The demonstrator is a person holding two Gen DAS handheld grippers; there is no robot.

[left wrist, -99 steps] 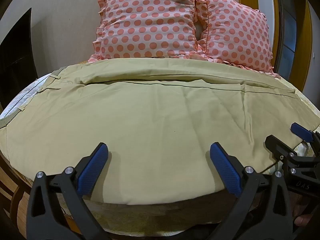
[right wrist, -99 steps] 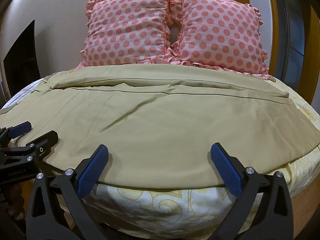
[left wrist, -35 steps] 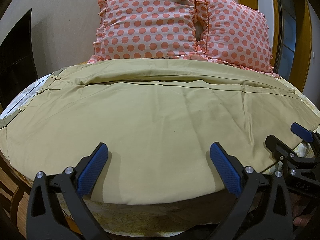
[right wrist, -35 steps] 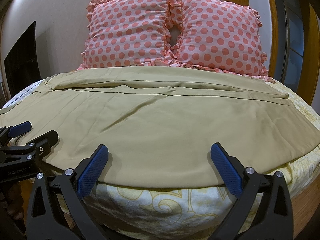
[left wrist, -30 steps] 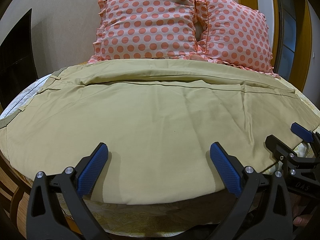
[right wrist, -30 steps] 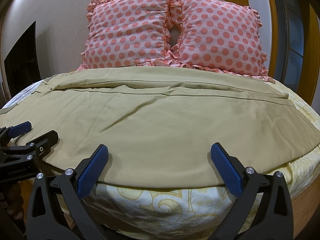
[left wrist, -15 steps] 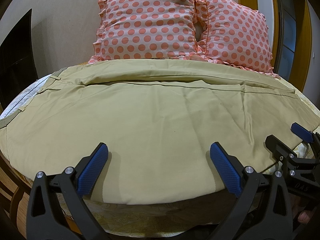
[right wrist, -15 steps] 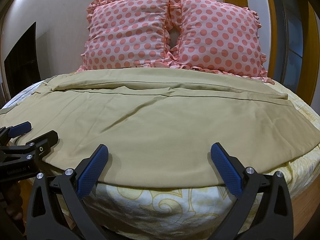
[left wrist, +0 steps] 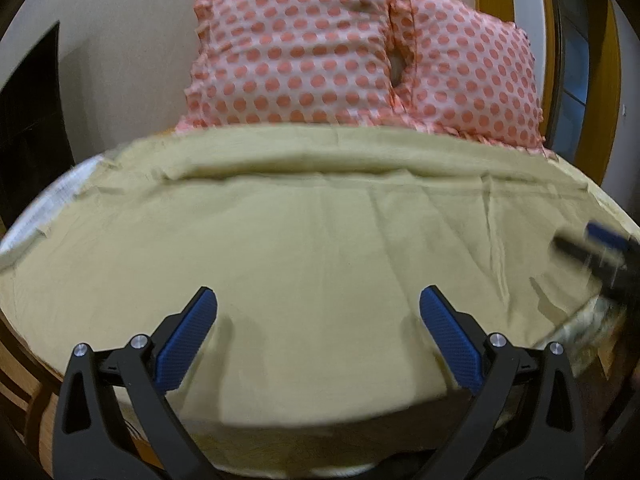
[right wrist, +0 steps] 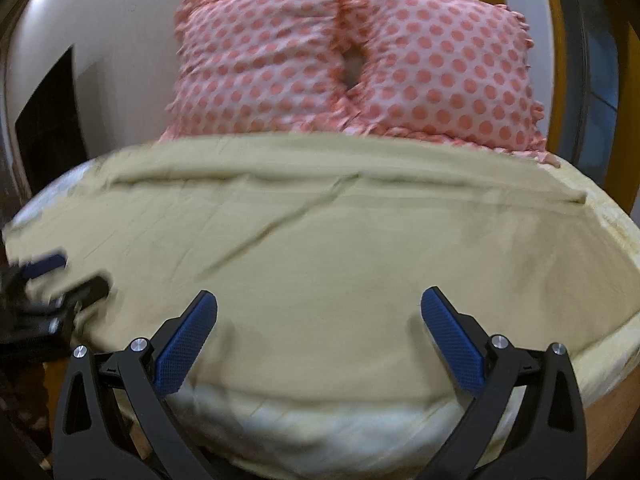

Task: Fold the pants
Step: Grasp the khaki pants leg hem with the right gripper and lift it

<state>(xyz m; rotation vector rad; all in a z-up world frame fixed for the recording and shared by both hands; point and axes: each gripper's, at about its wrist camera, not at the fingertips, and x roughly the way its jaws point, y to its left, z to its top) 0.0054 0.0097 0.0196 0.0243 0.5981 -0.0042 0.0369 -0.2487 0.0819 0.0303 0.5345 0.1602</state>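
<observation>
Khaki pants lie spread flat across the bed, legs side by side, also in the right wrist view. My left gripper is open and empty, hovering over the pants' near edge. My right gripper is open and empty over the near edge further right. The right gripper shows blurred at the right of the left wrist view. The left gripper shows blurred at the left of the right wrist view.
Two pink polka-dot pillows lean against the wall behind the pants. A pale patterned bedsheet shows below the pants' near edge. A wooden bed frame runs along the right. A dark opening is at the left.
Both grippers have moved forward and up over the pants' near edge; the views are blurred with motion. Both stay open and empty.
</observation>
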